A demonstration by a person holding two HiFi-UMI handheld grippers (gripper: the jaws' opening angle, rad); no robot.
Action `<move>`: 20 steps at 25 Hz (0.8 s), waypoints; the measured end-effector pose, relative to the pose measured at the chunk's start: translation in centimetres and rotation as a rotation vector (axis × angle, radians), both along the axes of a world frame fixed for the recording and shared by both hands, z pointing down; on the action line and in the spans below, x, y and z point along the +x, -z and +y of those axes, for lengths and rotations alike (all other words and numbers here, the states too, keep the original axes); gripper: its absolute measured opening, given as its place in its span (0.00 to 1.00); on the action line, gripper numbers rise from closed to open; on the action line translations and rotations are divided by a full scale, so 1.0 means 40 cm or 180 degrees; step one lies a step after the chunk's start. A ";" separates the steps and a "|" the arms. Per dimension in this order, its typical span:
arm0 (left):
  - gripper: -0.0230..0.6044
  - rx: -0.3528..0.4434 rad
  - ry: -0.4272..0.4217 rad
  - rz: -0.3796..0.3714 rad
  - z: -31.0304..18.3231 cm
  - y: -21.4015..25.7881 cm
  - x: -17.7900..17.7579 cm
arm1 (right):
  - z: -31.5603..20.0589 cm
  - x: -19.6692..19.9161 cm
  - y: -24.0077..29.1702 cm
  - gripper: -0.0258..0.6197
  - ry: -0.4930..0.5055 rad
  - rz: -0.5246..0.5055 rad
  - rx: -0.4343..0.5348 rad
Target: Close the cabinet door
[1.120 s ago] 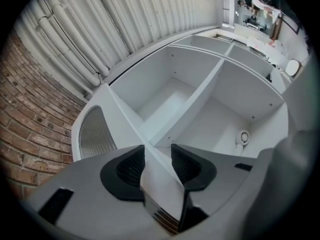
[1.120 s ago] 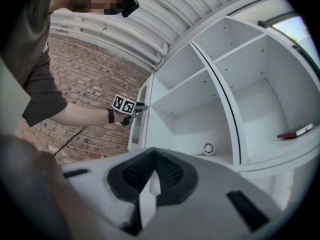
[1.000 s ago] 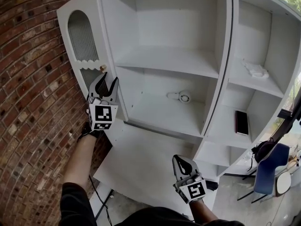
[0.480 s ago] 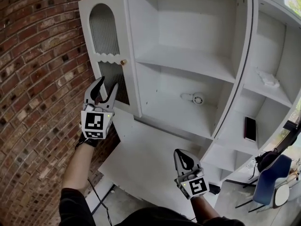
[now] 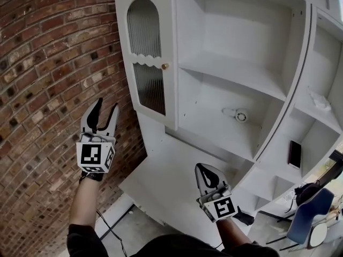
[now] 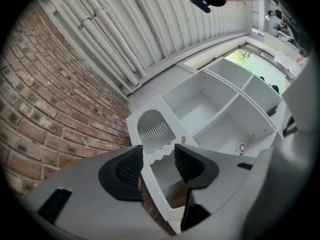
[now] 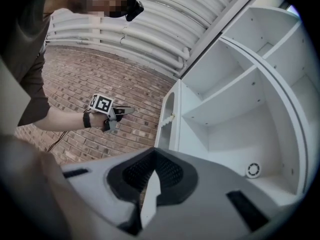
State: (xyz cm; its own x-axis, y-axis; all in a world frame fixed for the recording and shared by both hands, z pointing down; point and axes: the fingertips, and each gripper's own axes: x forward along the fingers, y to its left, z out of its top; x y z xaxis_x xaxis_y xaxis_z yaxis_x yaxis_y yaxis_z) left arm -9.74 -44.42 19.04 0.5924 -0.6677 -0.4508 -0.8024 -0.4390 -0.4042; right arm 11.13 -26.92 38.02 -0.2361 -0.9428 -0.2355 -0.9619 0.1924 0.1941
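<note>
1. The cabinet [image 5: 241, 15] stood with the brick wall [image 5: 48, 63] on its left.
2. The door [image 5: 151, 58] hung open at the cabinet's left edge, with the knob [image 5: 165, 66] on the side nearest the shelves.
3. A round fitting [image 5: 239, 114] sat at the back of the left compartment's lower bay.
4. A flat slab [image 5: 295, 154] lay on a shelf in the right compartment.
5. The left gripper [image 5: 106, 105] was before the wall, below and left of the door, apart from it.
6. The right gripper [image 5: 201, 167] was lower, before the cabinet's base.
7. A chair [image 5: 308, 213] stood at the cabinet's lower right.

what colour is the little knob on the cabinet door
Brassy gold knob on the white cabinet door; it shows best in the head view.
</note>
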 end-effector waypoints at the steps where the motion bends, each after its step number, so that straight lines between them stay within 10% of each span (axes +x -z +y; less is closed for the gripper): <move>1: 0.35 -0.0007 0.0019 0.0024 0.009 -0.005 -0.019 | -0.006 -0.006 0.003 0.04 0.0014 0.0014 -0.0004; 20: 0.36 -0.0240 0.0275 0.0192 0.149 -0.141 -0.247 | -0.091 -0.112 0.138 0.04 0.0307 0.0285 0.0385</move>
